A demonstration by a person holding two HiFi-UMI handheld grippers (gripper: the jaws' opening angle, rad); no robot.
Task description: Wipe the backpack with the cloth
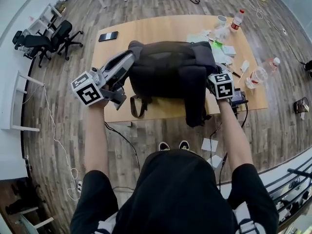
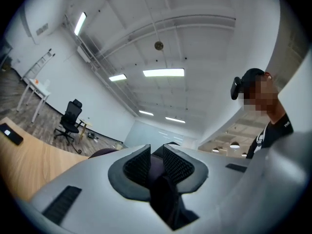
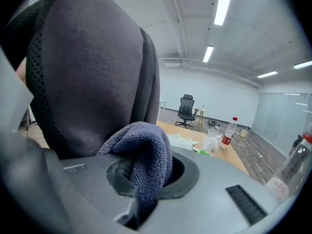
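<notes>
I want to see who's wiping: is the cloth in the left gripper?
No, the cloth is pinched in the jaws of the right gripper, next to the backpack.

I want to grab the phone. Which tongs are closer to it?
Left. The left tongs sit at the backpack's side near the phone; the right tongs are across the backpack.

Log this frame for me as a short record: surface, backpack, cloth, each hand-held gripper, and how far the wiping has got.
surface: wooden table
backpack: dark, on the table
cloth: grey-blue, bunched, right beside the backpack's side
left hand-held gripper: closed on dark backpack fabric
right hand-held gripper: closed on the cloth
wiping: cloth is close to the backpack; contact cannot be told
</notes>
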